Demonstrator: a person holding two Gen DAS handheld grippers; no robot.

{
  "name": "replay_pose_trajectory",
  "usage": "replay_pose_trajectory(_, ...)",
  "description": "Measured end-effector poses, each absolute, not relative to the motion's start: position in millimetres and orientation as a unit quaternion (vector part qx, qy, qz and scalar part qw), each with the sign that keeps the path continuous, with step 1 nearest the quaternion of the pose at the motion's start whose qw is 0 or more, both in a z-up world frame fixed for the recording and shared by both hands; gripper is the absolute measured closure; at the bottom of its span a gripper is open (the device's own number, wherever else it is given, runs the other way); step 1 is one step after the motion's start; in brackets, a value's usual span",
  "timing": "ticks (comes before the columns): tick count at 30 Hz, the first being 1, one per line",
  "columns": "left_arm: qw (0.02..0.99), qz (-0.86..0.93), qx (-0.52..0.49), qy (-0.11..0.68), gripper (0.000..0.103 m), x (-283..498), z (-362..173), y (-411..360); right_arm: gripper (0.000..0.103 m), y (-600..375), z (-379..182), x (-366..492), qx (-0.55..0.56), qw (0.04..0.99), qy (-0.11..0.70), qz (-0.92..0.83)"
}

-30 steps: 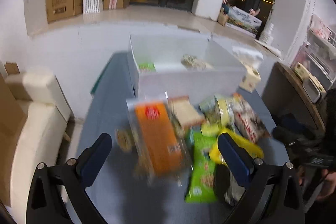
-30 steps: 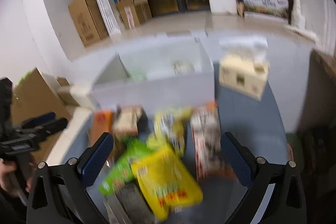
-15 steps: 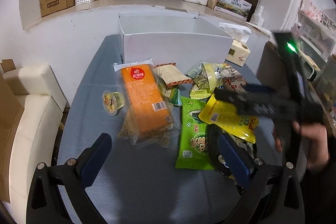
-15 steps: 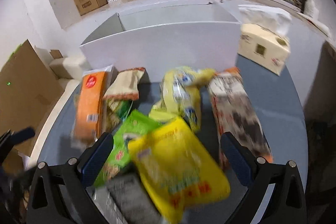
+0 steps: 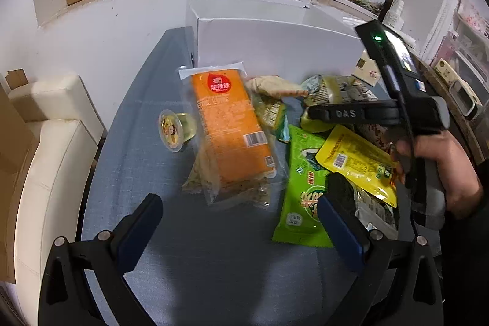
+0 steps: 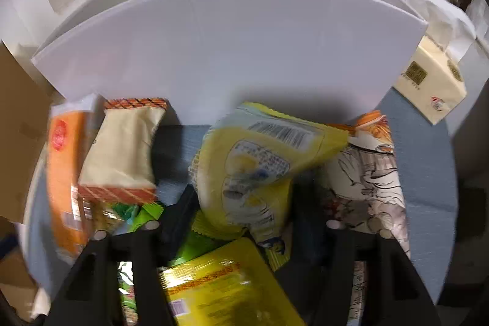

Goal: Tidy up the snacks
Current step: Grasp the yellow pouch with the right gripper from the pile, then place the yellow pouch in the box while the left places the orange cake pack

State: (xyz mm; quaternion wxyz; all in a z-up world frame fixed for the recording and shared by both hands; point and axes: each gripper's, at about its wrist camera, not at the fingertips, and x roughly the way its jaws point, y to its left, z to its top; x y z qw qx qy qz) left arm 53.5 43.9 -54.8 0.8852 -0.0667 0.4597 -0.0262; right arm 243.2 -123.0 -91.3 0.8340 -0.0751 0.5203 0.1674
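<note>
White box [image 6: 232, 45] at back of blue table [image 5: 189, 258], snacks piled in front. Pale yellow bag [image 6: 256, 170] on pile, just before box: puffy, light, crinkly, slippery; best pinched across middle. Right tongs [image 6: 241, 206] point steeply down, jaws just closing around bag; squeeze not clear. Left tongs [image 5: 241, 219] wide open, empty, over orange pack [image 5: 229, 124].

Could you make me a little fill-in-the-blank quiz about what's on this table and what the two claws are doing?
1. The right claw has just been closing around a pale ____ snack bag.
2. The left claw hangs open with ____ between its fingers.
3. Behind the snack pile stands a big ____ box.
4. Left of the long orange packet lies a small jelly ____.

Answers: yellow; nothing; white; cup
</note>
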Motion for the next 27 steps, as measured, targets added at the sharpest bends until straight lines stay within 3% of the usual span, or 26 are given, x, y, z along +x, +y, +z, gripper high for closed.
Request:
replay_pose_trajectory(15,0.872,0.039,-0.069,0.482,0.0,122,-72,46,0.043,-189,-28,160,-0.012,0.89,0.421,0.175)
replay_pose_trajectory(23,0.862,0.067,-0.071,0.497,0.002,156,-90,34,0.043,-198,-20,139,0.01,0.893,0.406,0.193)
replay_pose_trajectory(25,0.871,0.059,-0.072,0.482,0.021,154,-87,35,0.043,-201,-24,137,0.012,0.892,0.408,0.196)
replay_pose_trajectory(26,0.873,0.049,-0.077,0.479,0.023,152,-86,37,0.043,-202,-26,136,0.015,0.891,0.409,0.196)
replay_pose_trajectory(27,0.874,0.041,-0.082,0.478,0.032,151,-84,38,0.043,-205,-27,134,0.018,0.89,0.41,0.197)
